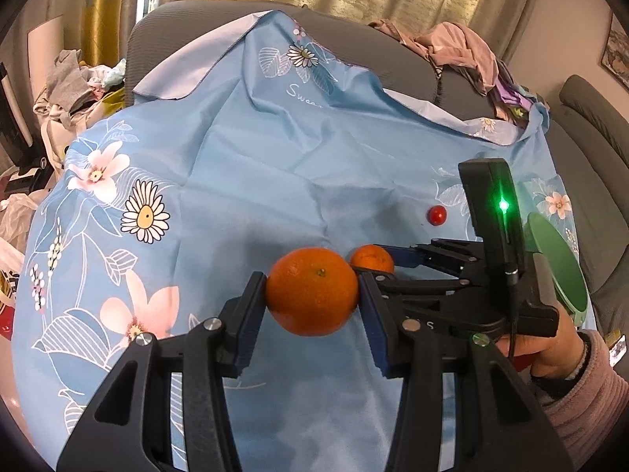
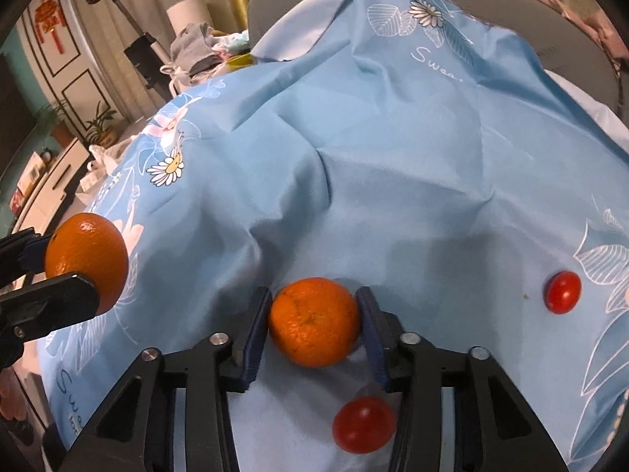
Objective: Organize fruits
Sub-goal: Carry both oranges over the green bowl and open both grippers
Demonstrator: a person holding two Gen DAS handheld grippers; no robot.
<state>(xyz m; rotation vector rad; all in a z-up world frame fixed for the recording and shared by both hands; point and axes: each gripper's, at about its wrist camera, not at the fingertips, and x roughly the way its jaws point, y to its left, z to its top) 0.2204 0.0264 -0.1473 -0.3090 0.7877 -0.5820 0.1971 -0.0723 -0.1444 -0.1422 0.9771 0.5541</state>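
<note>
Risk: second orange [image 2: 314, 322] rolling across the cloth [image 2: 393, 157] if nudged, since right gripper [image 2: 314, 324] only straddles it, jaws slightly apart, pads not visibly pressing. Left gripper [image 1: 312, 297] clamped on first orange [image 1: 312, 291], lifted. Tomato [image 2: 363, 424] just beside, easily knocked.

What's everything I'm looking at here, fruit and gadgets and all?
oranges: 2, orange; larger one clamped in the left gripper, smaller one between the right gripper's fingers
cherry tomatoes: 2, red; one on the cloth at right, one under the right gripper
cloth: 1, light blue, floral, spread under everything
plate: 1, green, right edge
sofa: grey, behind
left gripper: black, blue pads
right gripper: black, blue pads
hand: 1, pink sleeve, holding the right gripper
</note>
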